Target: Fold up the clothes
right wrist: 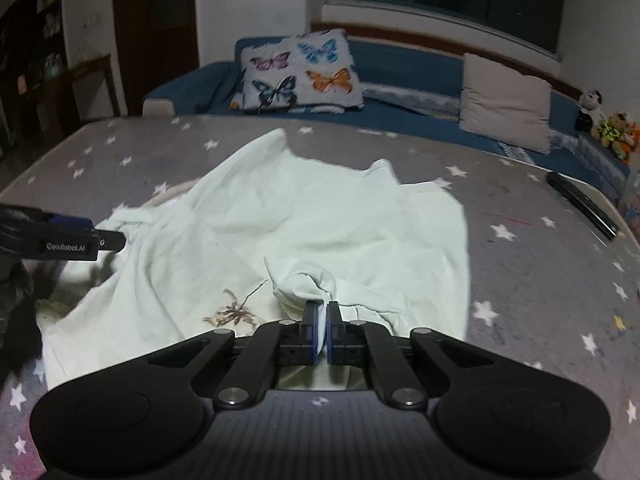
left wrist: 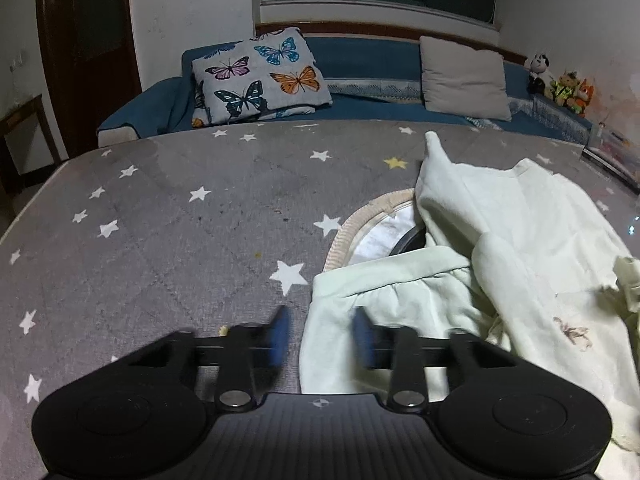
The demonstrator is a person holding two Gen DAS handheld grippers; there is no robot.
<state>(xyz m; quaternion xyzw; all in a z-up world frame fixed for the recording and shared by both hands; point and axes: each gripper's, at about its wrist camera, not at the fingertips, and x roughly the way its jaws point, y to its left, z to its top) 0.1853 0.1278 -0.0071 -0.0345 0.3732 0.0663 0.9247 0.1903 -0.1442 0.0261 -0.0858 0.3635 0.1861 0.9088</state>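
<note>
Wide grey star-print surface [right wrist: 520, 264], bed or low bench, hard to call, and sprawled across it is the pale green garment [right wrist: 304, 220], crumpled and not yet squared up. Its long axis looks to run from the near edge away toward the blue sofa [right wrist: 400, 60], with one pointed corner reaching farthest back. Beneath its left side sits a round woven-rimmed object [left wrist: 360, 220], half covered; what it is I can't say.

Now the right claw [right wrist: 323, 330]: pads pressed together, pinching a bunched fold of that garment at the near hem, held low and level, pointing along the cloth. The left claw [left wrist: 322, 338] is spread, nothing between the blue pads, hovering right at the garment's left edge [left wrist: 320, 320], cloth just ahead and to its right.

So the cloth lies rightward of the free claw. My guess: it closes on that edge next.
</note>
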